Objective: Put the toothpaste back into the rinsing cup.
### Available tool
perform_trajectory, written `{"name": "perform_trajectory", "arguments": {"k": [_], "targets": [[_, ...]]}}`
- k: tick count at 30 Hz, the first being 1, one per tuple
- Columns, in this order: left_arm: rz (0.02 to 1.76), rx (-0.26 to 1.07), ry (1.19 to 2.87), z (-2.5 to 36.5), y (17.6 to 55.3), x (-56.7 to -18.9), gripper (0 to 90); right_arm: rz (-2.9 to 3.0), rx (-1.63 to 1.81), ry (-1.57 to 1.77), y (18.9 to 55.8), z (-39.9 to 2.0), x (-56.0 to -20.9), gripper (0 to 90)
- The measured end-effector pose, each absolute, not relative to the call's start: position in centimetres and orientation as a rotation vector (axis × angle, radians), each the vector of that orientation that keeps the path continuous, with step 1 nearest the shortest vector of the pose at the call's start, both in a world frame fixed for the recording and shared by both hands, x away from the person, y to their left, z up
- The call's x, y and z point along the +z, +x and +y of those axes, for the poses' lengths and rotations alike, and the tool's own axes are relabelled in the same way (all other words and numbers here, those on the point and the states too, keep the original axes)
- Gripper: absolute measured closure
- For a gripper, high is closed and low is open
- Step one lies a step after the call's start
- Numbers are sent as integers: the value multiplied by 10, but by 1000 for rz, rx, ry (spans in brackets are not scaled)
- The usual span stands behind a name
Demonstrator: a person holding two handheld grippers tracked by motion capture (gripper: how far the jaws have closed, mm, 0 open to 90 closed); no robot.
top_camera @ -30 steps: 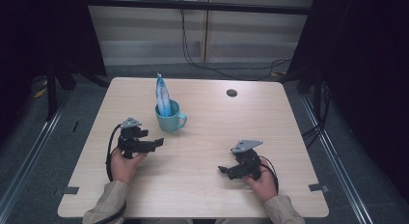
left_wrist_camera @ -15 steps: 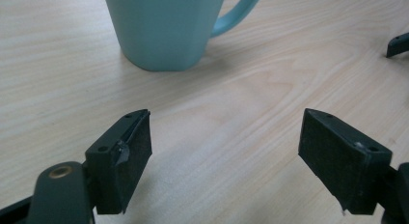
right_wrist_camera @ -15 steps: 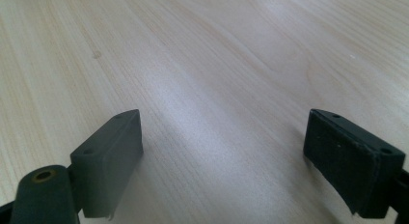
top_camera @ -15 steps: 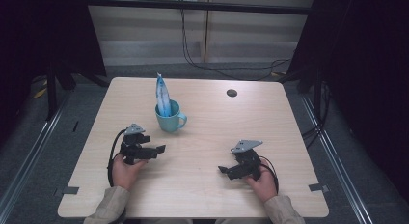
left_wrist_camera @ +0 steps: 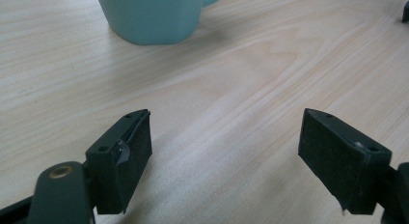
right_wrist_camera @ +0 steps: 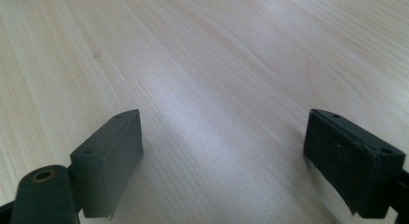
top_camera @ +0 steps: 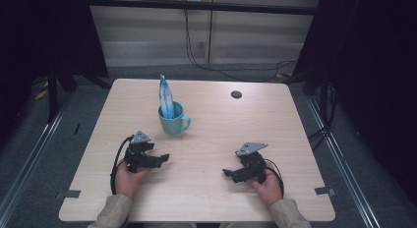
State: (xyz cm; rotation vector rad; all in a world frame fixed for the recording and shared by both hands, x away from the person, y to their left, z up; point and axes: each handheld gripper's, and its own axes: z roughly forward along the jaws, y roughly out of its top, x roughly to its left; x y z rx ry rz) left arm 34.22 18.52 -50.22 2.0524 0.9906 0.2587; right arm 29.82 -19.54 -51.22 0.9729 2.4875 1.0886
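A teal mug (top_camera: 173, 121) stands upright near the middle of the wooden table (top_camera: 211, 198), with a blue and white packet (top_camera: 165, 96) sticking up out of it. My left gripper (top_camera: 158, 159) rests low on the table in front of the mug, open, nothing between its jaws. The left gripper view has the mug's base (left_wrist_camera: 147, 16) a short way beyond the wide-apart pads (left_wrist_camera: 129, 156). My right gripper (top_camera: 227, 173) lies at the front right, also open and empty, with bare wood between its pads (right_wrist_camera: 352, 159).
A small dark round thing (top_camera: 236, 94) lies on the table at the back right. Black curtains and frame posts flank the table on both sides. Cables trail on the floor behind it.
My left gripper has drawn back toward the table's front edge, away from the mug, and sits lower. The right gripper has not moved.
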Motion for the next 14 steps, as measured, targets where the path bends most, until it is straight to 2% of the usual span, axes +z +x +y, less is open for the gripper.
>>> {"name": "perform_trajectory", "arguments": {"k": [14], "targets": [[954, 309, 2119, 182, 337, -509, 191, 2488, 1088, 973, 298, -195, -512, 132]]}}
